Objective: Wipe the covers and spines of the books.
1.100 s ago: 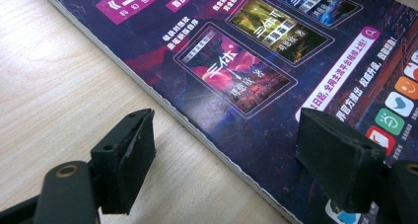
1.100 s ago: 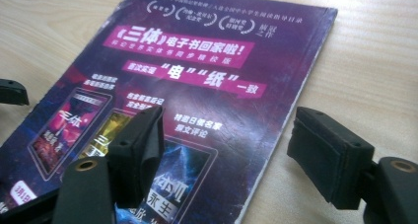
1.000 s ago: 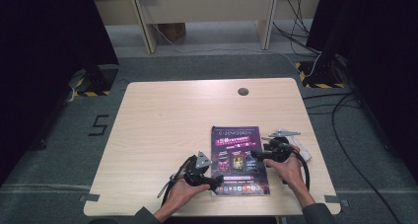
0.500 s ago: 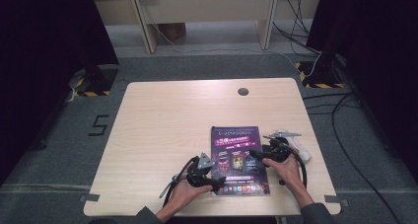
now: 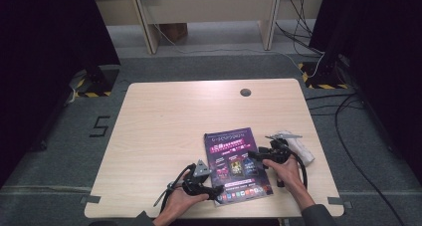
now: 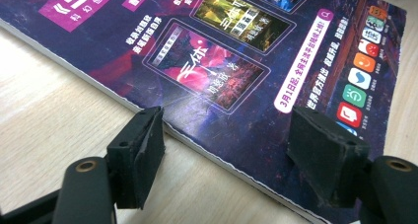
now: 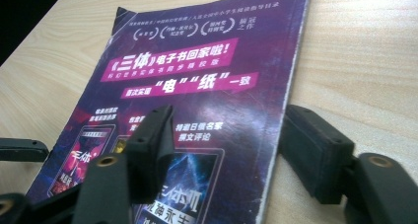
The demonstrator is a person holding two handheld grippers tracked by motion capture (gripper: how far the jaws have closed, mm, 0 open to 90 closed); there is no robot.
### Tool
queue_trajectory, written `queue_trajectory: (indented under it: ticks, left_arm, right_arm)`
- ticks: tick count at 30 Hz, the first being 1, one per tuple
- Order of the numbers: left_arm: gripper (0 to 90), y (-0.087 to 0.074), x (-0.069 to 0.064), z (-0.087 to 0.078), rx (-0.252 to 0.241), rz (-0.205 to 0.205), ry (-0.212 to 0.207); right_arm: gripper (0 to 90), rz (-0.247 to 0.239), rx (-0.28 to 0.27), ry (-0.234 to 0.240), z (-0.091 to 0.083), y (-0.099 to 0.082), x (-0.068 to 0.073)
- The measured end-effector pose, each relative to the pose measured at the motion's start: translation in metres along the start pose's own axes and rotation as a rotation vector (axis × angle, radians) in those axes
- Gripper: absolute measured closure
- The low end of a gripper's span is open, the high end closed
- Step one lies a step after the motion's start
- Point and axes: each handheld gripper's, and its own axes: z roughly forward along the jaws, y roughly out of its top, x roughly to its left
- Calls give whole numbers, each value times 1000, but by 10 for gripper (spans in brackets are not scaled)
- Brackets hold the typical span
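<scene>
Purple magazine point(image 5: 237, 165) unmoved; both grippers' fingers closing astride edges.

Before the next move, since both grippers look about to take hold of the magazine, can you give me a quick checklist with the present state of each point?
1. Magazine lies flat and closed on the table: ok.
2. Left gripper straddles the magazine's near edge, one finger over the table, the other over the cover: ok.
3. Right gripper straddles the magazine's right edge: ok.
4. Both sets of jaws have just been closing, with the magazine's edge between them, but do not pinch it yet: not ok.
5. White object beside the right hand clear of the magazine: ok.
6. Whether the fingers will catch only the cover: cannot tell.
</scene>
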Motion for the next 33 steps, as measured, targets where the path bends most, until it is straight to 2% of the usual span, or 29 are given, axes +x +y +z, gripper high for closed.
queue_trajectory:
  ticks: [6, 10, 12, 14, 16, 17, 20, 22, 23, 24, 26, 29, 33]
  left_arm:
    - [254, 0, 0, 0, 5, 6, -10]
    - [256, -2, -4, 0, -3, 7, -5]
    - [261, -2, -5, 0, -7, 8, -2]
    - [261, -4, -6, 0, -21, 7, 3]
    - [261, -5, -8, 0, -28, 5, 12]
    - [264, -6, -9, 0, -32, 2, 20]
    - [266, -6, -9, 0, -31, -4, 27]
    - [267, -6, -10, 0, -32, -6, 33]
    - [267, -6, -10, 0, -32, -6, 33]
    - [267, -6, -10, 0, -32, -6, 34]
    - [267, -6, -9, -1, -31, -7, 35]
    - [266, -6, -9, -1, -30, -5, 36]
    - [265, -6, -10, -1, -33, -6, 39]
  right_arm:
    - [400, -11, -3, -15, 2, 0, 4]
    - [399, 56, -23, 12, 3, -1, 1]
    - [399, 65, -27, 22, 2, -1, 0]
    - [399, 109, -31, 44, 2, -2, -2]
    - [399, 124, -30, 54, 1, -3, -2]
    - [423, 148, -30, 73, 1, -4, -4]
    - [510, 145, -37, 102, -5, -1, -4]
    - [591, 125, -30, 120, -8, 0, -3]
    - [591, 125, -30, 120, -8, 0, -3]
    - [646, 105, 3, 149, -6, -1, 1]
    - [666, 24, 22, 110, -7, 3, 7]
    - [674, -47, 56, 84, -9, 8, 12]
    - [688, -71, 80, 78, -7, 9, 12]
